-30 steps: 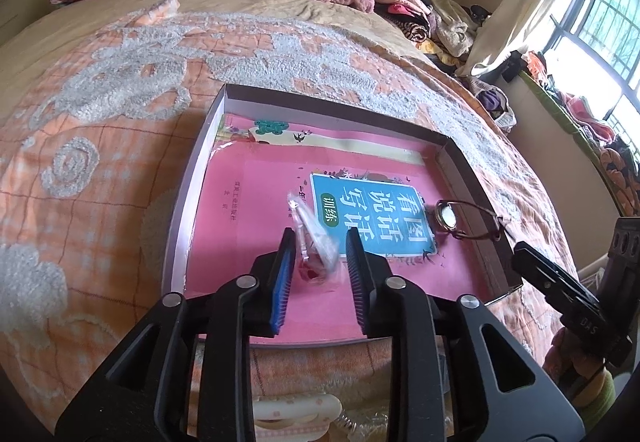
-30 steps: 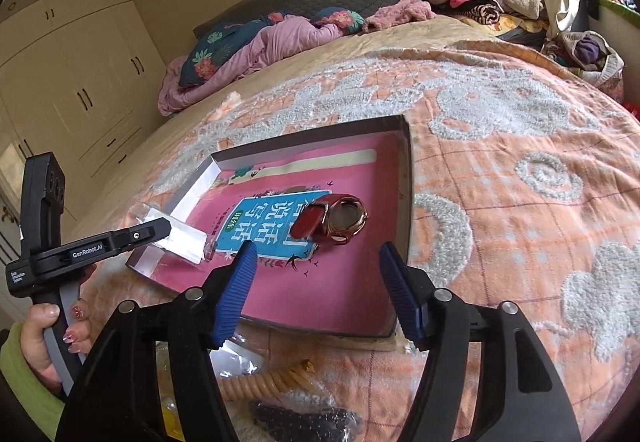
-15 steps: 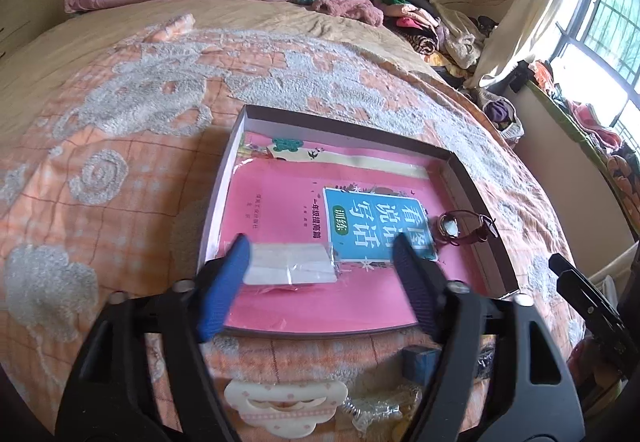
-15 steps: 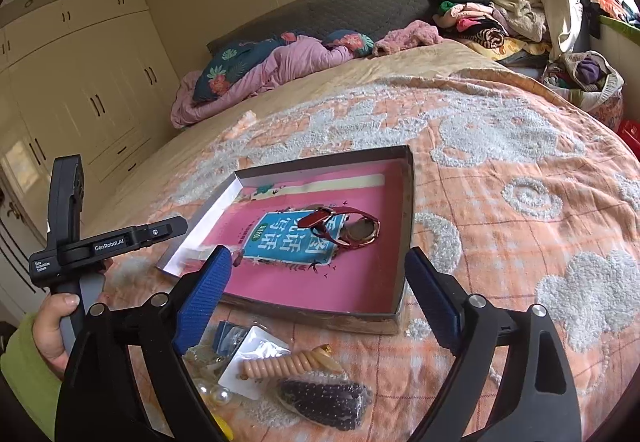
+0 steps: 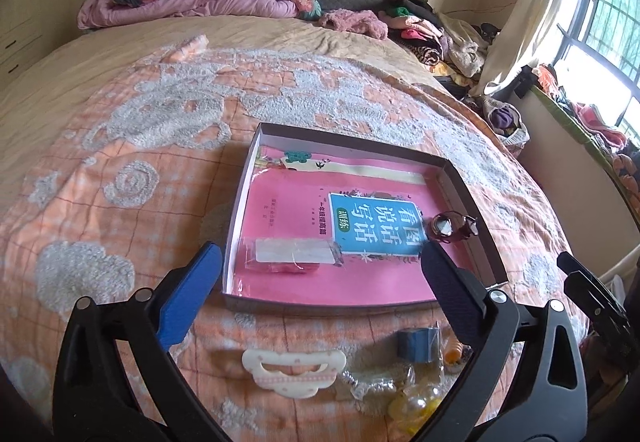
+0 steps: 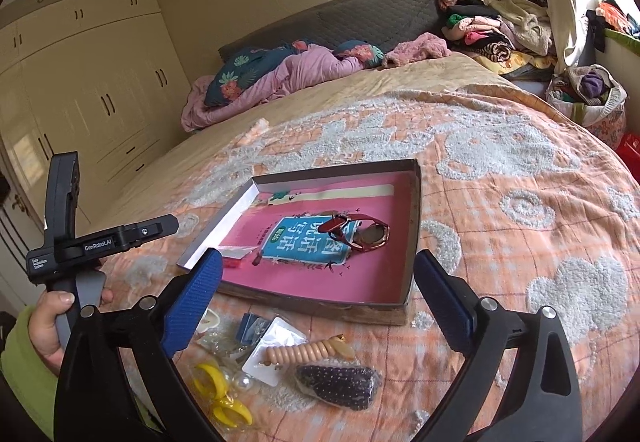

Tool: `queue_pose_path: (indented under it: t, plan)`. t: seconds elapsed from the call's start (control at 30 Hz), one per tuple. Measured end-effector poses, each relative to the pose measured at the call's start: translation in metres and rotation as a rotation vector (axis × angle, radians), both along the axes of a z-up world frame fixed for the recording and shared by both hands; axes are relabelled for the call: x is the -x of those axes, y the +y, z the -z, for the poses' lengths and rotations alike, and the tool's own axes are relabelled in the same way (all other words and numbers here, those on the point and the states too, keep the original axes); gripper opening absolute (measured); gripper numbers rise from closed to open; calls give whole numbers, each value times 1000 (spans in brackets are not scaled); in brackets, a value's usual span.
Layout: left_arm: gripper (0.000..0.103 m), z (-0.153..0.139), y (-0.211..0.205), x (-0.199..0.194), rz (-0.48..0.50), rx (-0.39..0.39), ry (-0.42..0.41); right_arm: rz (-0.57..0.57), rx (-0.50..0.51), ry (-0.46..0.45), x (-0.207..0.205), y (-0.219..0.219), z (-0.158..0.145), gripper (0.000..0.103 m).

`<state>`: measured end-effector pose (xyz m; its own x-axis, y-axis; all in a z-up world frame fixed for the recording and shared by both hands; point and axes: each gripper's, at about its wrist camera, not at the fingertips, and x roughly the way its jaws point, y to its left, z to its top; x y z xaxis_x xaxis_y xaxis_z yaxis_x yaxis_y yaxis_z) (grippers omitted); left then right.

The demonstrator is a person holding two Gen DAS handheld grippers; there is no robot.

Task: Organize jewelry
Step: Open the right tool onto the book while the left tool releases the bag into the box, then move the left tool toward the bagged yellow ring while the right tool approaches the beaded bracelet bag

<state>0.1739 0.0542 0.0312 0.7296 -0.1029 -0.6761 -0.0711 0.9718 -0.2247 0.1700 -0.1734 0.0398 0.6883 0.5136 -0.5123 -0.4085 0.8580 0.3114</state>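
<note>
Both hand-held grippers, left [image 5: 318, 264] and right [image 6: 318, 270], gape wide, empty. Near-side jewelry pile [image 6: 280, 358] on soft bed [image 6: 520, 170], seemingly tangled; a grab may snag neighbours.

Left gripper [image 5: 316, 290] went from pinched on the clear packet [image 5: 292, 255] to jaws spread wide; it let go and backed off toward 6 o'clock. Packet dropped flat in the tray [image 5: 236, 218], near corner at 7 o'clock. Right gripper [image 6: 318, 294] also pulled back and lifted, so loose jewelry on the bedspread [image 6: 520, 282] came into view.
</note>
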Motion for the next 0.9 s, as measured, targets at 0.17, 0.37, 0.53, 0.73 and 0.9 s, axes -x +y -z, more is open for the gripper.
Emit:
queue_pose_path:
  t: [0.17,0.37,0.53,0.73,0.9]
  plan:
    - [93,-4,-4,13,4,2,-6,-9,10,-6,8,0,-3,96]
    - [93,-5,-8,28,10,-1,-9,-18,21,-9,19,-1,-5,96]
    - [93,-3,-11,41,15,2,-7,-19,31,-8,24,-3,-6,96]
    - [93,3,-19,54,35,-2,5,-25,45,-2,31,-4,-3,96]
    - [93,11,-26,64,63,11,32,-32,61,6,37,-3,-1,96]
